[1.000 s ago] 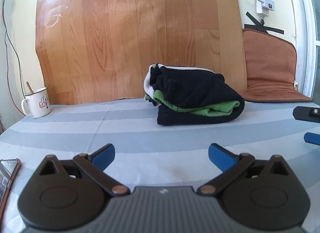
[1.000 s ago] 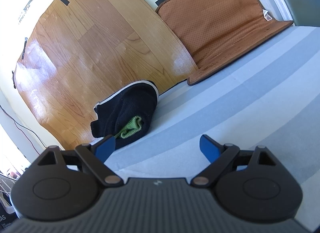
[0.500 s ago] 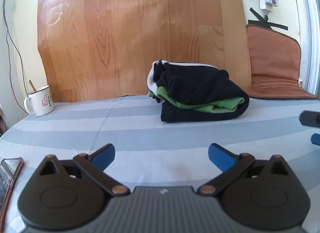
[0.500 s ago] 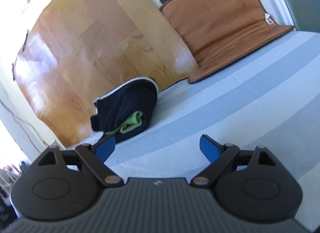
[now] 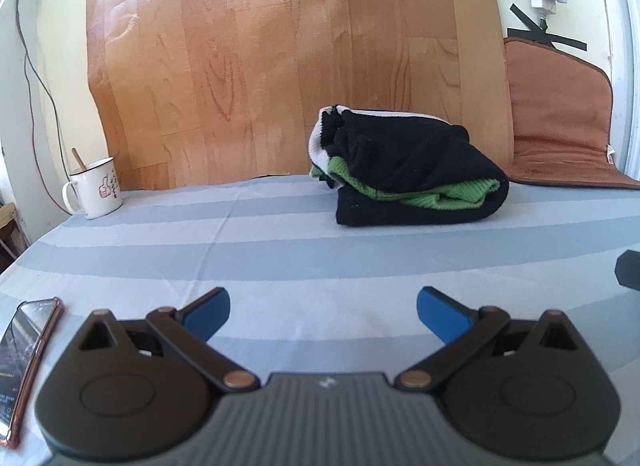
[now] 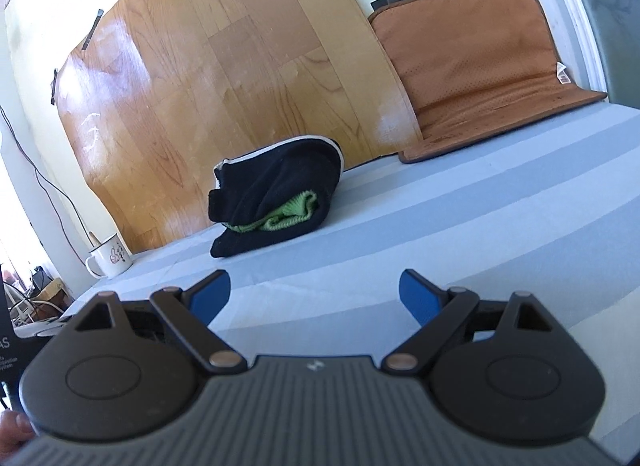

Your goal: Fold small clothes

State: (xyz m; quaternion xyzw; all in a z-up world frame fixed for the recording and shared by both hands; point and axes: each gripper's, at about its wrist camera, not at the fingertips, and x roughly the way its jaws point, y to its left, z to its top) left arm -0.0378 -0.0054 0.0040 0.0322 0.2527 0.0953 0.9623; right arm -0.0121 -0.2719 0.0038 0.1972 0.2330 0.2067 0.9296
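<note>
Wood-grain vinyl sheeting (image 5: 296, 65) hung behind a desk covered in a blue-and-grey striped cloth (image 5: 280, 250) in the left wrist view. Near the desk's far edge, right of centre and well apart from the tool, lay the folded black garment (image 5: 412, 173), a green knit layer (image 5: 460, 193) showing in its fold; judged by that compact bundle, the folding looked done. The left gripper (image 5: 323, 312) hovered low over the near edge, its blue pads (image 5: 208, 312) spread wide with nothing between them, probably drawn back to leave the bundle undisturbed. A white enamel mug (image 5: 96, 189) stood at the far left corner, a phone (image 5: 24, 362) at the near left edge, both clear of the working area. A brown seat pad (image 5: 560, 129) leaned against the wall at the far right

From the right wrist view, the same garment (image 6: 276, 201) sat towards the far edge, the mug (image 6: 110, 258) left of it, the pad (image 6: 476, 77) at the far right corner. The right gripper (image 6: 316, 296) was likewise released, empty, above bare cloth
</note>
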